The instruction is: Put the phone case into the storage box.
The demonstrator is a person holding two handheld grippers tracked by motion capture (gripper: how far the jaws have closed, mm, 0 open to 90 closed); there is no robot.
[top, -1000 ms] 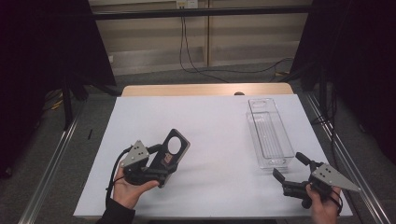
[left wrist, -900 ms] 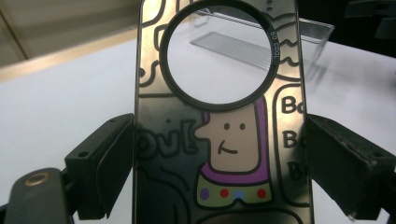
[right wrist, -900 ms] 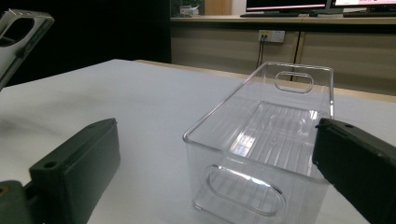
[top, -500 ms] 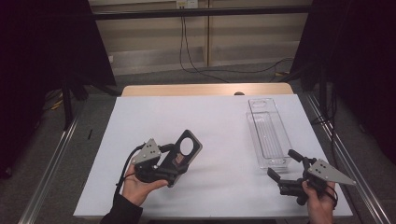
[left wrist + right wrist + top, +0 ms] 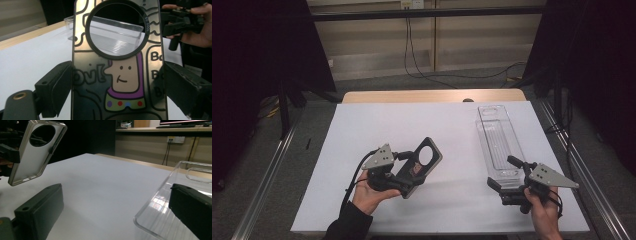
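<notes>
A phone case (image 5: 426,159) with a big round camera hole and a cartoon print (image 5: 120,82) is held above the white table. My left gripper (image 5: 408,172) is shut on it, one jaw on each long edge. From the right gripper view the case (image 5: 35,152) hangs tilted at upper left. My right gripper (image 5: 504,173) stands open at the near end of a clear plastic tray (image 5: 498,140). The tray's rim (image 5: 160,202) reaches in between the jaws, close to one jaw, with nothing clamped. The left gripper view catches the tray (image 5: 117,40) through the hole.
A white sheet (image 5: 387,125) covers the table, with a wooden strip (image 5: 412,96) along its far edge. Metal rails (image 5: 267,175) run down both sides. Cables (image 5: 422,65) hang at the back wall.
The left hand has carried the phone case to the right, toward the table's middle. The right hand has shifted left and slightly forward, up to the tray's near end.
</notes>
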